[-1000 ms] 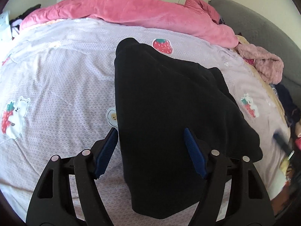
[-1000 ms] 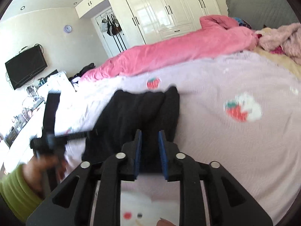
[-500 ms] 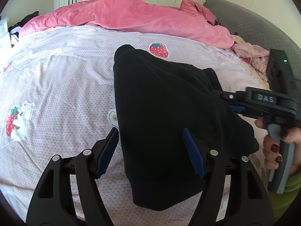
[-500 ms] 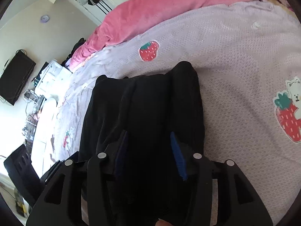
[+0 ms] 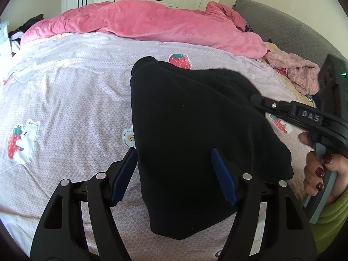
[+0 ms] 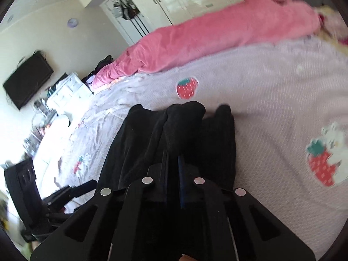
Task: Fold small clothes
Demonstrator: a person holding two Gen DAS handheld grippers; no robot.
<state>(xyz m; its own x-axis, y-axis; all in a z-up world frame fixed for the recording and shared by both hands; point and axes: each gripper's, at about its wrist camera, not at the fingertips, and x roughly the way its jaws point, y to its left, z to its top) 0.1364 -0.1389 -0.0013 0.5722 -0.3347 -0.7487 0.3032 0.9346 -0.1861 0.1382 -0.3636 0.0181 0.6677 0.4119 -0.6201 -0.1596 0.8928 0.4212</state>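
The black garment (image 5: 195, 134) is lying on the lilac printed bedsheet (image 5: 65, 108), soft and thick, partly folded. The right gripper (image 6: 173, 174) is pinching its edge, jaws pressed together on the cloth — likely to lift a fold. The left gripper (image 5: 174, 174) is hanging spread over the near end, gripping nothing.

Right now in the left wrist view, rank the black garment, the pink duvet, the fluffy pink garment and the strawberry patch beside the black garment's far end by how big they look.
1. black garment, though it lies nearest the camera
2. pink duvet
3. fluffy pink garment
4. strawberry patch
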